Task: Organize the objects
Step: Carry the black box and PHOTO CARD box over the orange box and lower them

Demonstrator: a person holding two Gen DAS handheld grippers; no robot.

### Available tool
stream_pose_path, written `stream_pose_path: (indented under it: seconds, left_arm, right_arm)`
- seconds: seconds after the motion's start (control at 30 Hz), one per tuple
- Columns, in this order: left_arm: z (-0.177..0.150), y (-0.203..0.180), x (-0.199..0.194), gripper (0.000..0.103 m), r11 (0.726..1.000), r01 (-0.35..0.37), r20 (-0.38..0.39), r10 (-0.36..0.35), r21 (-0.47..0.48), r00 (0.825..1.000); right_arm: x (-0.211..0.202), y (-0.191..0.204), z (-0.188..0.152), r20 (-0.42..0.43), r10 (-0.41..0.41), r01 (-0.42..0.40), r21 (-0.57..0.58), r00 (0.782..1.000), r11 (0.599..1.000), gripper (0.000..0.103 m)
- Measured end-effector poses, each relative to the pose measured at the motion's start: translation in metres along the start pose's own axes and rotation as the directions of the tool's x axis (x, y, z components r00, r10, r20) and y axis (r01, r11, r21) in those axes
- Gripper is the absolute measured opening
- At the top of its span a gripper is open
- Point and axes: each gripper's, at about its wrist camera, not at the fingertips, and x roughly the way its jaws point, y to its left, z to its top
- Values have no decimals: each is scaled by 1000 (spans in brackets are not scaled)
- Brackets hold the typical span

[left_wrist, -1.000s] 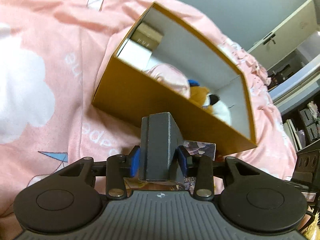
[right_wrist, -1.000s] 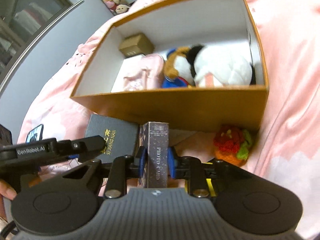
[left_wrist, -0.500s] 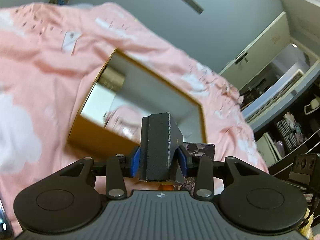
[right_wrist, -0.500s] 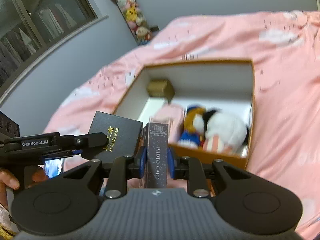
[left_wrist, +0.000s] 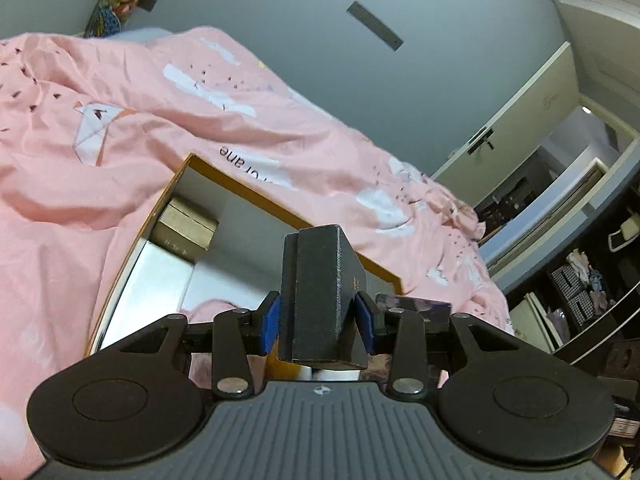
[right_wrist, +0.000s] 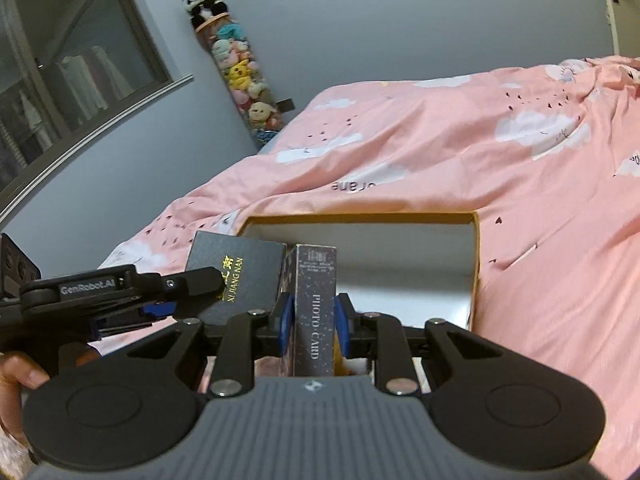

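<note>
We hold our left gripper (left_wrist: pixel 318 326) clamped on a black box (left_wrist: pixel 320 292), its blue pads pressing both sides so the box stands upright between the fingers, raised above the near edge of the open orange-brown box (left_wrist: pixel 280 210) that sits on the pink bedspread (left_wrist: pixel 120 128). Inside that open box, in its far left corner, we see a small tan carton (left_wrist: pixel 186 226) lying on a white flat box (left_wrist: pixel 160 276). Our right gripper (right_wrist: pixel 314 328) is clamped on a dark, starry pack (right_wrist: pixel 314 304) marked "PHOTO CARD", held upright in front of the open box's white inner wall. From the right wrist view the black box, with gold lettering, is just to the left of the card pack, so close that we cannot tell whether they touch. A hand (right_wrist: pixel 18 376) shows at the left edge, and soft toys (right_wrist: pixel 240 76) are stacked against the wall beyond the bed.
</note>
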Motion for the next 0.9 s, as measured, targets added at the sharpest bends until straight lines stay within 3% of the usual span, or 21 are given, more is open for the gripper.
stream_pose_path:
  seconds: [0.27, 0.37, 0.5, 0.77, 0.9]
  left_arm:
    - [16, 16, 55, 45, 996, -66, -57, 69, 55, 996]
    - [26, 26, 70, 45, 997, -69, -100, 71, 29, 992]
    - [36, 36, 93, 45, 996, -84, -161, 85, 16, 983]
    - [37, 43, 123, 45, 984, -164, -216, 174, 65, 961]
    - [35, 46, 128, 45, 982, -172, -233, 186, 81, 954]
  right_arm:
    - [47, -16, 19, -27, -31, 31, 6, 999, 1000, 24]
    - [61, -20, 25, -34, -34, 34, 12, 999, 999, 24]
    - [77, -24, 31, -47, -47, 48, 19, 998, 999, 24]
    - [105, -40, 36, -66, -94, 98, 60, 993, 993, 24]
    - [114, -50, 35, -78, -113, 120, 90, 991, 989, 24]
